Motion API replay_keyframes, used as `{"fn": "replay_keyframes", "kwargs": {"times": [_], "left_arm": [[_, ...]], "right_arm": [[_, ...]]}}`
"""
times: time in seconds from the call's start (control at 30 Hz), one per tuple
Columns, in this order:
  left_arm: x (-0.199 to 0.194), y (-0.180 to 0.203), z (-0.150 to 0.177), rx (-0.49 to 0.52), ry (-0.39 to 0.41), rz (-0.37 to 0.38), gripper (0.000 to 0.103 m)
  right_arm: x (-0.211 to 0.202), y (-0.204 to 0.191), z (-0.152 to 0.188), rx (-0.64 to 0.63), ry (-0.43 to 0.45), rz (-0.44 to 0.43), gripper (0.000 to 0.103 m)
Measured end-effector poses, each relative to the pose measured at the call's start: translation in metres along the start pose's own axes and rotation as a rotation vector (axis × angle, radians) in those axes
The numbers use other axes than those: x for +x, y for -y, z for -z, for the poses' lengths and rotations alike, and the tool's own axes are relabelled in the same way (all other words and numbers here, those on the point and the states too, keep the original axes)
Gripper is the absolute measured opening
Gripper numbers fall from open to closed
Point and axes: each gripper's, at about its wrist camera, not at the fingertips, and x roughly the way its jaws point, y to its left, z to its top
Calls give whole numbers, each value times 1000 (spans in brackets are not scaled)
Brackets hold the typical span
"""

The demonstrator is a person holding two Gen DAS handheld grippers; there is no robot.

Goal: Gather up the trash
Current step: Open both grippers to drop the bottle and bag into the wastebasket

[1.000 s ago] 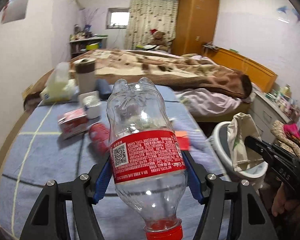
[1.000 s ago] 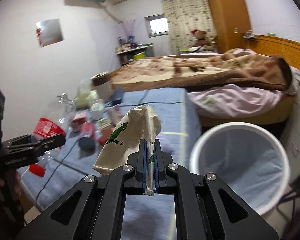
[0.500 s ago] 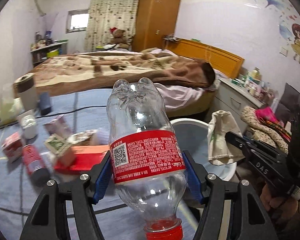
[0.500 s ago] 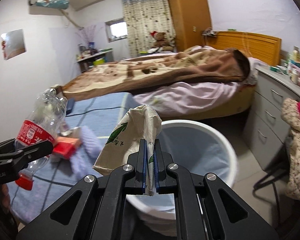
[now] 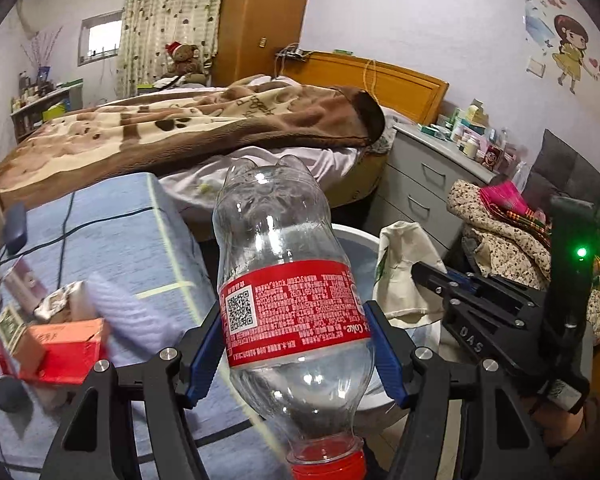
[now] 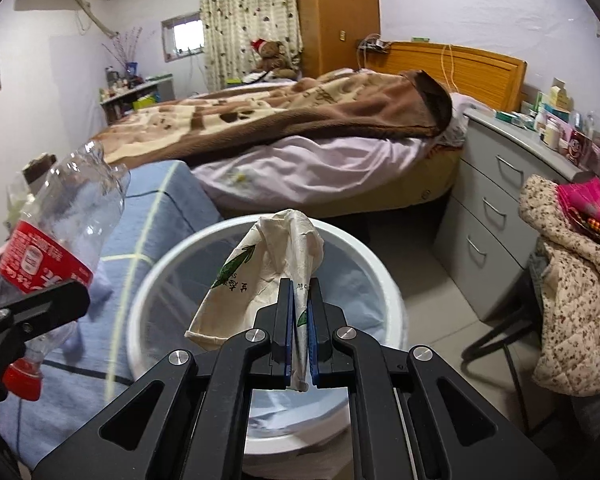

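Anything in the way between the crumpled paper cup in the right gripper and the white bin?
No. In the right wrist view the crumpled paper cup, pinched in the right gripper, hangs over the white round plastic bin, its mouth unobstructed.

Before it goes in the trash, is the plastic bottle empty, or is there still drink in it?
Empty, as far as shows: the plastic bottle is clear throughout, no liquid pooled at its downward-pointing red cap.

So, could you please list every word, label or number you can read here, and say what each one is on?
"Coke", upside down, on the red label of the plastic bottle.
"DAS" on the black right tool.
Bottle's fine print and QR code: too small to read.
Green print on the crumpled paper cup: too blurred to read.
Boxes on the blue table: too blurred to read.
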Motion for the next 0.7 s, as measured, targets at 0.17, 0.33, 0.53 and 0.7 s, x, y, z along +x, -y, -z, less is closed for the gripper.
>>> {"fn": "replay_keyframes", "kwargs": {"times": [0.17,0.33,0.53,0.7], "left_arm": [[20,10,-5,18,-23,12,67],[36,12,-8,14,-48,30,67],[39,7,-9,-6,-41,30,73],[28,0,-10,-21,-22,7,73]], "right_arm": [[6,7,-2,-4,-19,28,6],[15,7,-2,-24,-51,57,8],[13,11,-2,-19,-49,67,54],[7,9,-2,-19,-36,64,55]]}}
